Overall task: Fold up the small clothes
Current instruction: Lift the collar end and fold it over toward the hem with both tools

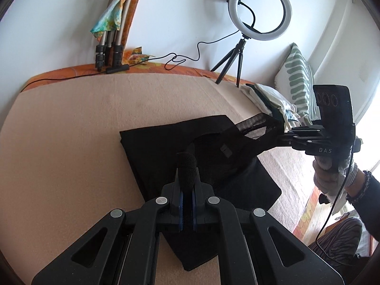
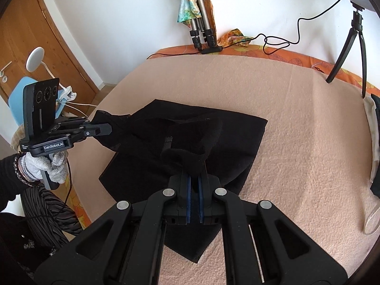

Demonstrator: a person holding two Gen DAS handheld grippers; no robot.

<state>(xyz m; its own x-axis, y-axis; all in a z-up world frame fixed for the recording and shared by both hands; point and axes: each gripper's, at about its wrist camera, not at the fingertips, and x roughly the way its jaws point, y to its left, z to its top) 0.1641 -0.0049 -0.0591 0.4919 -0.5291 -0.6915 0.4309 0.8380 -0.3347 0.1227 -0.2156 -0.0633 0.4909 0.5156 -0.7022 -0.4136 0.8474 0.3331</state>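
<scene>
Both jaws were pinched on the black garment [image 1: 209, 147]: left gripper [image 1: 187, 166] and right gripper [image 2: 193, 166] each held an edge above the beige blanket [image 1: 71, 142]. Best lowered evenly, edges aligned.

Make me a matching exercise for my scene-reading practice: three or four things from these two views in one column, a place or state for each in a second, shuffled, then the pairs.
Things:
1. black garment
2. ring light
3. striped pillow
4. left gripper

Places or states:
A. leans at the bed's right end
B. shut on a strap of black fabric
C. stands on a small tripod near the wall
D. lies partly on the beige blanket

Pairs: 1-D, 2-C, 3-A, 4-B
</scene>
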